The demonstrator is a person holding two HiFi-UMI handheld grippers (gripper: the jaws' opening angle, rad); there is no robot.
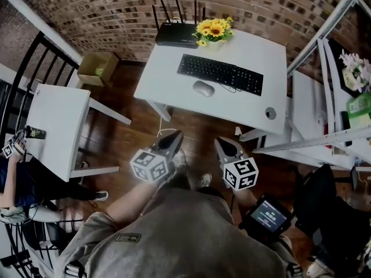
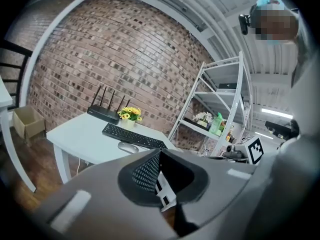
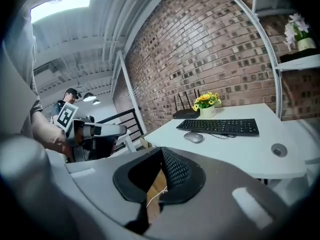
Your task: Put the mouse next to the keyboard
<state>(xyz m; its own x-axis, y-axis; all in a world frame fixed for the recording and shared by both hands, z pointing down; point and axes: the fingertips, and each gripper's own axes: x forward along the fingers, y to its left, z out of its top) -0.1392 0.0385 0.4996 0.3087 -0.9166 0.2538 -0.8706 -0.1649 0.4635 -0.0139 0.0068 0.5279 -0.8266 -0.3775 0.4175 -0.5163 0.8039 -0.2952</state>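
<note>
A grey mouse [image 1: 203, 88] lies on the white table [image 1: 168, 74], just in front of the black keyboard [image 1: 220, 73] and left of its middle. Both show small in the left gripper view, mouse [image 2: 128, 147] before keyboard [image 2: 134, 136], and in the right gripper view, mouse [image 3: 193, 137] and keyboard [image 3: 218, 126]. My left gripper [image 1: 169, 143] and right gripper [image 1: 228, 148] hang close to my body above the wooden floor, well short of the table. Each has its jaws together with nothing between them, as the left gripper [image 2: 159, 153] and right gripper [image 3: 161, 150] views show.
A black router [image 1: 175, 35] and a pot of sunflowers [image 1: 214, 29] stand at the table's back. A round cable port [image 1: 271, 113] sits near its front right corner. A second white table [image 1: 55, 126], a cardboard box [image 1: 97, 68] and a white shelf rack [image 1: 342, 103] flank it.
</note>
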